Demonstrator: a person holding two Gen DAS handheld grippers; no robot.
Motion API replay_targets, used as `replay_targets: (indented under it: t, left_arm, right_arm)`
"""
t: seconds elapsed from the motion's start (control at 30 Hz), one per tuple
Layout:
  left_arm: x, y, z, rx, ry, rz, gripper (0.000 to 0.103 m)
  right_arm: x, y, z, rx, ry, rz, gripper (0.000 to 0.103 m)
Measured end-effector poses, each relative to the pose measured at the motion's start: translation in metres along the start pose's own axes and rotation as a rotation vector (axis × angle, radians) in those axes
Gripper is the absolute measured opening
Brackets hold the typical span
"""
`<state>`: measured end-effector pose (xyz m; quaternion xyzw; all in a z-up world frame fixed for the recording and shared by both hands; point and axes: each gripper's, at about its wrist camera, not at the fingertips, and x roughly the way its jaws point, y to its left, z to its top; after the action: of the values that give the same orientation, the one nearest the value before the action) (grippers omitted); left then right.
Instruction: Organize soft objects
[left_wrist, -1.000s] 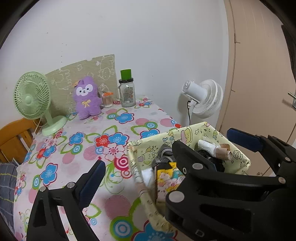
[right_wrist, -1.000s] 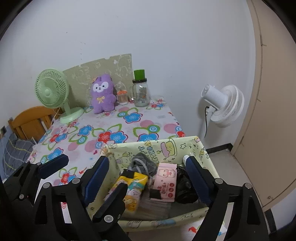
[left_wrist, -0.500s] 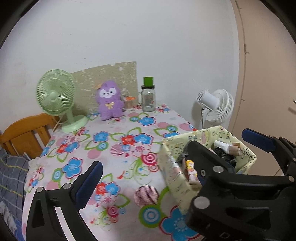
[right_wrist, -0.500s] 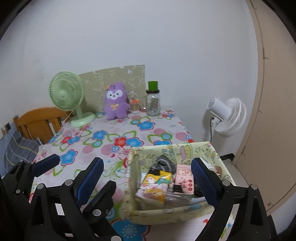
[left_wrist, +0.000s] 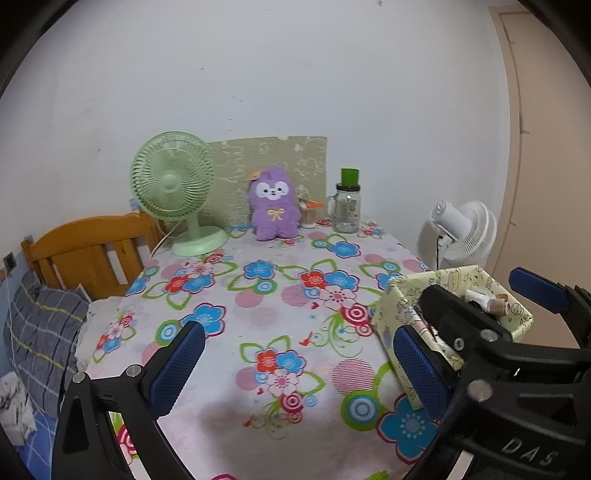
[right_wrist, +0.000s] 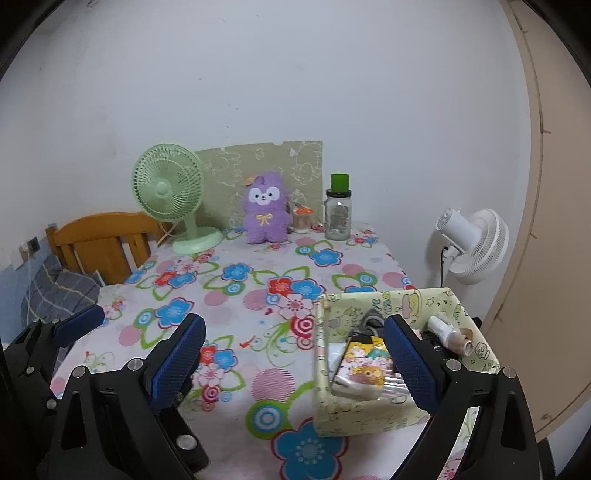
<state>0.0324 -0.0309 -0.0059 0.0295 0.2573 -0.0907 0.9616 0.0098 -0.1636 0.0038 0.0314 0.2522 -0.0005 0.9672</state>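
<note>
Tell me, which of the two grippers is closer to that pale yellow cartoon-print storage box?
Right. The right gripper hangs open with one finger over the pale yellow cartoon-print storage box. The left gripper hangs open over the flowered tablecloth, farther left.

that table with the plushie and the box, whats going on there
A person holds a two-finger gripper in each hand over a flower-print table. Both the left gripper and the right gripper are open and empty. A yellow fabric box of small items sits at the table's near right edge. The purple plush toy stands untouched at the far wall, between a green fan and a jar.
</note>
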Motion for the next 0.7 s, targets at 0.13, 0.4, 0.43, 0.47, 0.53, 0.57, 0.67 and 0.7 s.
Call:
replay_targets:
  t: [0.13, 0.4, 0.43, 0.47, 0.53, 0.57, 0.67, 0.7]
  left_arm:
    - [-0.008, 0.015, -0.004, -0.017, -0.007, 0.039, 0.103]
    - [-0.025, 0.038, -0.008, -0.059, -0.035, 0.102, 0.103]
    - [-0.027, 0.039, -0.008, -0.06, -0.039, 0.103, 0.103]
    - [-0.029, 0.04, -0.008, -0.062, -0.042, 0.103, 0.103]
    - [-0.031, 0.042, -0.007, -0.067, -0.047, 0.103, 0.103]
    - [-0.032, 0.042, -0.008, -0.068, -0.05, 0.103, 0.103]
    - [-0.033, 0.043, -0.007, -0.07, -0.051, 0.107, 0.103]
    - [-0.033, 0.043, -0.007, -0.072, -0.05, 0.106, 0.103]
  right_arm:
    - [-0.006, 0.009, -0.002, -0.008, -0.019, 0.015, 0.101]
    - [-0.014, 0.016, -0.002, 0.002, -0.041, 0.032, 0.101]
    - [-0.015, 0.016, -0.002, 0.002, -0.045, 0.03, 0.102]
    - [-0.017, 0.015, -0.001, 0.001, -0.05, 0.028, 0.102]
    - [-0.02, 0.014, -0.001, 0.0, -0.059, 0.021, 0.102]
    - [-0.021, 0.014, 0.0, 0.0, -0.062, 0.019, 0.102]
    - [-0.022, 0.011, 0.0, 0.003, -0.067, 0.009, 0.102]
    - [-0.023, 0.01, 0.0, 0.004, -0.066, 0.007, 0.102]
